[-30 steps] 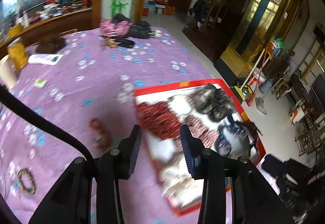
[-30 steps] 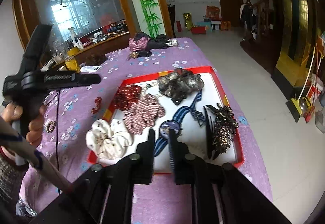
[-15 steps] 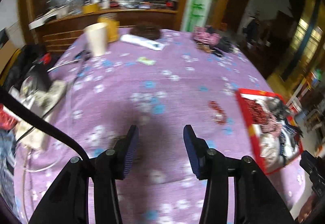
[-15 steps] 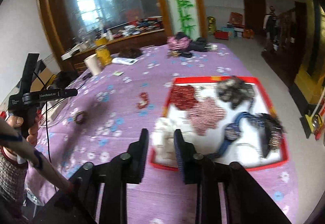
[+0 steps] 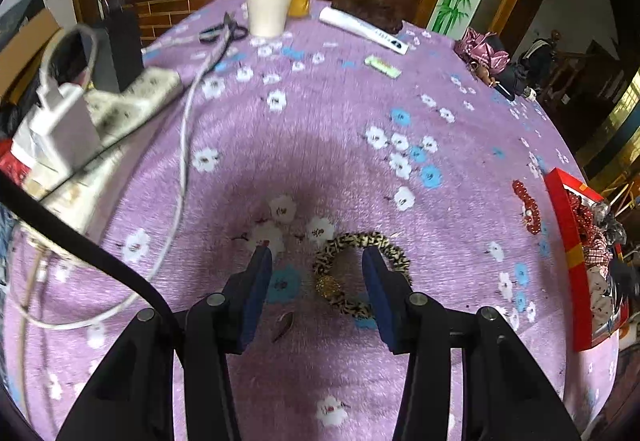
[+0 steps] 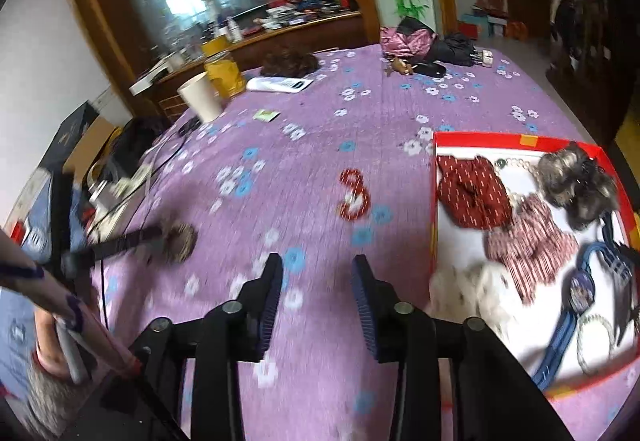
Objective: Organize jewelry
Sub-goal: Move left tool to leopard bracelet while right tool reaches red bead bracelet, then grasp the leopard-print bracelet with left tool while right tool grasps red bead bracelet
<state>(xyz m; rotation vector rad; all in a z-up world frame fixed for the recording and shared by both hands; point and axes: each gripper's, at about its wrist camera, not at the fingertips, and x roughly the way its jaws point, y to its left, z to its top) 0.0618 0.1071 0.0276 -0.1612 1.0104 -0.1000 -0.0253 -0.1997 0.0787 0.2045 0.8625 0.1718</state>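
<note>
Left gripper (image 5: 316, 269) wide open over leopard-print scrunchie (image 5: 352, 273), right gripper (image 6: 318, 281) open too, above purple floral cloth (image 6: 280, 161), red tray (image 6: 436, 201) just beside

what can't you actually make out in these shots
- Leopard hair tie: in the left wrist view its right side sits behind the left gripper's finger; blurred in the right view.
- Red tray: cut off by the left view's edge.
- White scrunchie: motion-blurred, right view.

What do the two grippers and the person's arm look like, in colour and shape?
Both the left gripper and the right gripper have black angular frames with round silver bolts and flat, ribbed dark-blue finger pads. The right view shows a light sleeve with dark markings.
</note>
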